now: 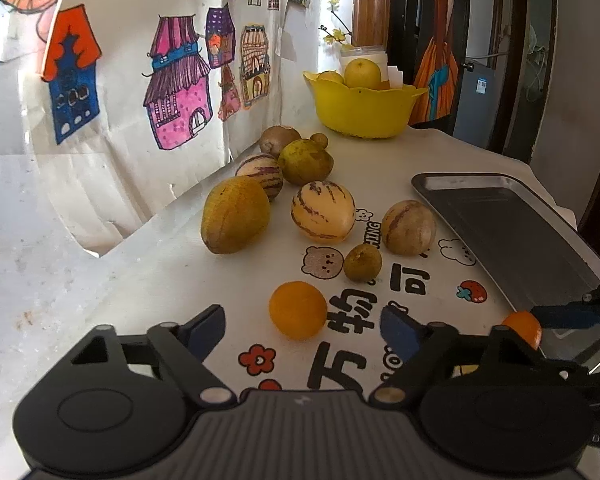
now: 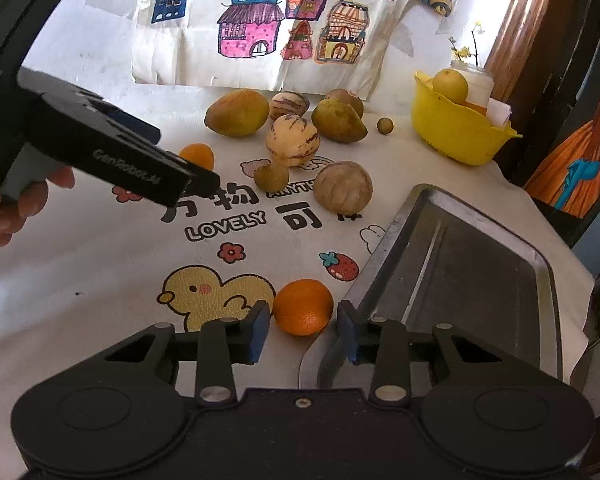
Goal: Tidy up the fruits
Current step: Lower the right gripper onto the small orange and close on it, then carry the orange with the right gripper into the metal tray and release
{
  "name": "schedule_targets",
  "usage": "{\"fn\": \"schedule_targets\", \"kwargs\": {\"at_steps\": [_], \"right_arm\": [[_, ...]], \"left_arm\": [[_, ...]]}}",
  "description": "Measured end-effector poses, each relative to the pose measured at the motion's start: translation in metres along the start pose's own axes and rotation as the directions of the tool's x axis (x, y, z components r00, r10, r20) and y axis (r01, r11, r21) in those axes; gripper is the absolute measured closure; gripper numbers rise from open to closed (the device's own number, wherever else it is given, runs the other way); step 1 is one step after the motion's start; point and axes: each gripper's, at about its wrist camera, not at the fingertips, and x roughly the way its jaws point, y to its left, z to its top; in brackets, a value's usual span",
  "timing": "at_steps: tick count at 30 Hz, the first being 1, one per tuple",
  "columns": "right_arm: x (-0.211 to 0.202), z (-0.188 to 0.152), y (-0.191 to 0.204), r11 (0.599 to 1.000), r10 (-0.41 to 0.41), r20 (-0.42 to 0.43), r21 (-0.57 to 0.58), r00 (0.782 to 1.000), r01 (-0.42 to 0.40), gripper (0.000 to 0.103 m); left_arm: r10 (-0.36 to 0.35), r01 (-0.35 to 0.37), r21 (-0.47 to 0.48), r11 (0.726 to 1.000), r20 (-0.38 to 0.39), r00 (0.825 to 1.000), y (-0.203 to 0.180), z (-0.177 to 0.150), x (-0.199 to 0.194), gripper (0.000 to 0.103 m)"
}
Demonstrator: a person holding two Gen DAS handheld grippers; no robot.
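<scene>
Your right gripper (image 2: 303, 330) is low in the centre of the right wrist view, with a small orange (image 2: 303, 307) between its blue pads (image 2: 259, 332). The left pad seems to touch the fruit's side, but near the right pad a thin gap may remain, so I cannot tell if it is really pinching the orange. This orange lies on the tablecloth (image 2: 100, 264) just beside the near-left corner of the metal tray (image 2: 540, 280), which fills the lower right of the frame.

Your left gripper (image 1: 302, 332) is at the bottom of the left wrist view, jaws spread wide. A second orange (image 1: 298, 310) sits between the finger tips, w/ clear space on both sides, nothing pressed. In the right wrist view the same gripper comes in from the upper left, held by a hand (image 2: 16, 200).

The other fruits are in a loose group in the middle of the left wrist view: a yellow-green mango (image 1: 235, 215), two striped pepino melons (image 1: 323, 211), a brownish round fruit (image 1: 408, 227) and a small green one (image 1: 362, 262). Further back, upper centre-right, a yellow bowl (image 1: 360, 114) stands on the table with a yellow citrus fruit (image 1: 363, 73) inside. Children's drawings of houses (image 1: 178, 84) cover the wall at upper left.
</scene>
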Motion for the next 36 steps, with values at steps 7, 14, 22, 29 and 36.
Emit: {"fn": "schedule_targets", "kwargs": {"at_steps": [7, 14, 22, 29, 36], "right_arm": [[0.004, 0.002, 0.004, 1.0, -0.013, 0.013, -0.027, 1.0, 0.013, 0.067], [0.007, 0.006, 0.006, 1.0, 0.002, 0.028, -0.029, 1.0, -0.001, 0.068], [0.01, 0.01, 0.009, 0.999, 0.029, 0.042, -0.027, 0.999, -0.028, 0.068], [0.012, 0.01, 0.009, 0.999, 0.033, 0.046, -0.026, 0.998, -0.032, 0.068], [0.014, 0.008, 0.006, 1.0, 0.027, 0.034, -0.01, 0.999, -0.027, 0.068]], "left_arm": [[-0.022, 0.021, -0.02, 1.0, -0.018, 1.0, -0.001, 0.001, 0.012, 0.034], [0.023, -0.023, -0.007, 1.0, -0.03, 0.999, -0.003, 0.001, 0.019, 0.045], [0.023, -0.024, -0.017, 1.0, -0.029, 0.999, 0.0, 0.005, 0.021, 0.065], [0.002, -0.003, -0.018, 1.0, -0.036, 0.999, -0.002, 0.002, 0.017, 0.066], [-0.016, 0.015, -0.019, 1.0, -0.05, 0.999, -0.009, 0.001, 0.012, 0.066]]}}
